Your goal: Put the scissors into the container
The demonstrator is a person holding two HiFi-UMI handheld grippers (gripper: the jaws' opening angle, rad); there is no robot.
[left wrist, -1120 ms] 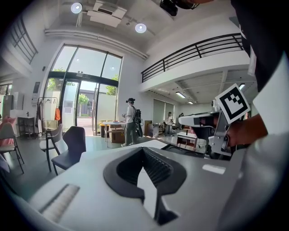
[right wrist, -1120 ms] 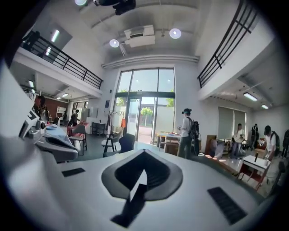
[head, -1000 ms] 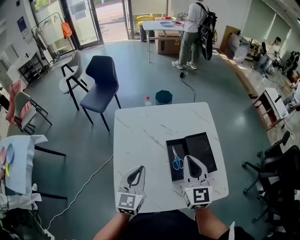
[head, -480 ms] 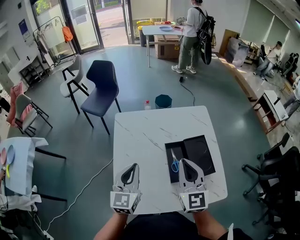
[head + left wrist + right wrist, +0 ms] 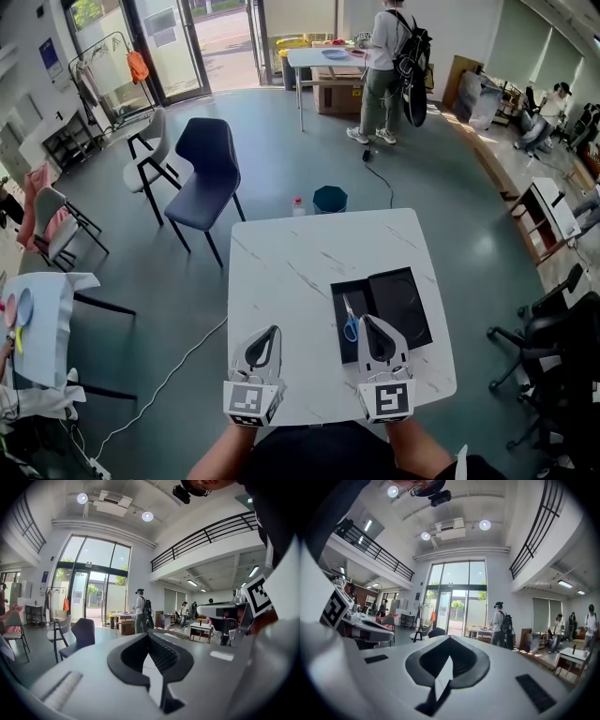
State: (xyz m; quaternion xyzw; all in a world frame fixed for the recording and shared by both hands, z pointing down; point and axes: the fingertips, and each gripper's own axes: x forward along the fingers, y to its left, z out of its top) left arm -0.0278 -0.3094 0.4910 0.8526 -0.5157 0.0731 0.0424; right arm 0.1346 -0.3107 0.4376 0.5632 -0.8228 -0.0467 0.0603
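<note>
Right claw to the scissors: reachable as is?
Probably yes. The right claw is right beside the scissors lying in the open black container, nothing between them; its jaws are shut, so it must open first.

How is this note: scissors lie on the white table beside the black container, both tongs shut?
Wrong in one point: the scissors lie inside the black container, in its left half, as the head view shows. Left tongs and right tongs are shut.
</note>
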